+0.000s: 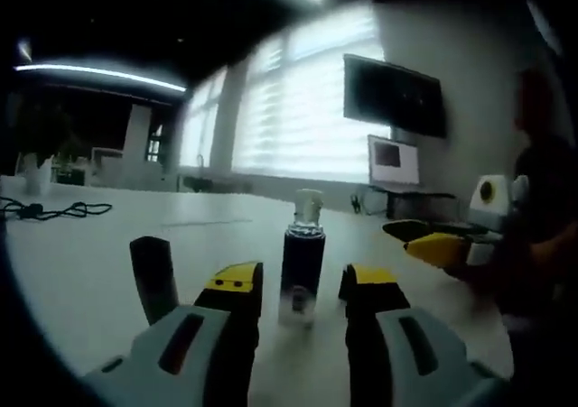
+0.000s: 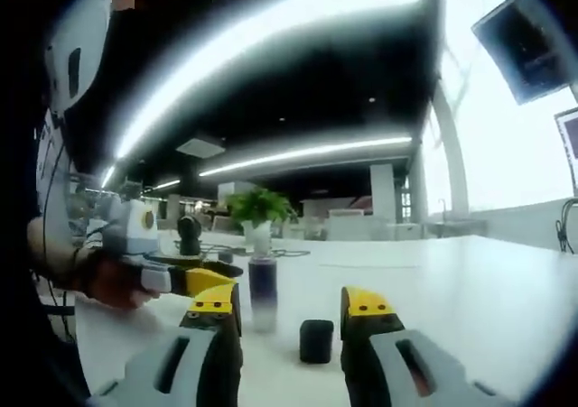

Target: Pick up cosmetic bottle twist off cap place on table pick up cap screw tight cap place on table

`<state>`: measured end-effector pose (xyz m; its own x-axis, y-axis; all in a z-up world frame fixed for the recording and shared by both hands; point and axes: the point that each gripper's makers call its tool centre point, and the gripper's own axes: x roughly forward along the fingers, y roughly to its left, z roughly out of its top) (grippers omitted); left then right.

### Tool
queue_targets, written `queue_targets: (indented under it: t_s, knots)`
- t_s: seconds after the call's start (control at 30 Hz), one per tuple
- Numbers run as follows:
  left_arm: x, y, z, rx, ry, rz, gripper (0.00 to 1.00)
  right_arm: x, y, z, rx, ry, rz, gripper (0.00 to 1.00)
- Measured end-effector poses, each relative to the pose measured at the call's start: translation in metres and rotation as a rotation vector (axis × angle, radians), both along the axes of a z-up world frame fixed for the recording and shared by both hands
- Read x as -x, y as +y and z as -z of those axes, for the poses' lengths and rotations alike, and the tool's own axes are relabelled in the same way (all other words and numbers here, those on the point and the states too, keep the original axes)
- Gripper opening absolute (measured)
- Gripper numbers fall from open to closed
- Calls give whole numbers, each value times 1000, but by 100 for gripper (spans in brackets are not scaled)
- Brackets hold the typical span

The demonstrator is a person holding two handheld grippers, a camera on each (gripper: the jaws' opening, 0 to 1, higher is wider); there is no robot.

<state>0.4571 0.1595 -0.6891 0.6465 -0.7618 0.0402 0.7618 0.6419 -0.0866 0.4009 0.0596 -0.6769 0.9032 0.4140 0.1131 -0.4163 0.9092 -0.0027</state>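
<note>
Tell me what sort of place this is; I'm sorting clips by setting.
Probably an open office or meeting area. A big white table sits by blinded windows, with a wall screen and monitor beyond; ceiling strip lights and a potted plant show in the right gripper view.

Left grey gripper with yellow-tipped black jaws (image 1: 300,290): jaws spread wide, level, low over the white tabletop (image 1: 81,263). Right grey gripper with yellow-tipped black jaws (image 2: 292,312): jaws apart, nothing gripped, also low. Person's hand (image 2: 113,281) grips left gripper's handle.
</note>
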Motion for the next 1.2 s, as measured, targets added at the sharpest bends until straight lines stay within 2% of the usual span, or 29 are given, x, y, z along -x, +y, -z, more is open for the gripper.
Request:
queue_targets:
  t_s: [0.13, 0.27, 0.4, 0.47, 0.57, 0.73, 0.87, 0.9, 1.03, 1.2]
  knots:
    - [-7, -8, -3, 6, -10, 0, 27, -1, 0, 1, 3, 5, 0, 37]
    - [-10, -19, -1, -15, -15, 10, 24, -2, -1, 2, 7, 7, 5, 36]
    - [-15, -21, 1, -22, -29, 5, 22, -2, -1, 3, 11, 9, 5, 36]
    - [-16, -21, 2, -32, -35, 6, 26, -2, -1, 3, 15, 11, 7, 36]
    - [-14, -23, -3, -11, -46, 23, 21, -2, 0, 4, 18, 13, 5, 36]
    - [-18, -30, 0, -41, -58, 23, 21, -3, 0, 4, 24, 14, 7, 36]
    - [-22, -37, 2, -50, -53, 32, 21, -2, 0, 4, 24, 10, 10, 36]
    - [-23, -38, 4, -56, -34, 33, 21, -3, -1, 4, 24, 11, 11, 36]
    - [-25, -39, 2, -40, -37, 33, 19, -3, -2, 4, 27, 9, 13, 35]
    - [-26, -40, 5, -60, -36, 32, 14, -3, -5, 3, 19, 3, 23, 35]
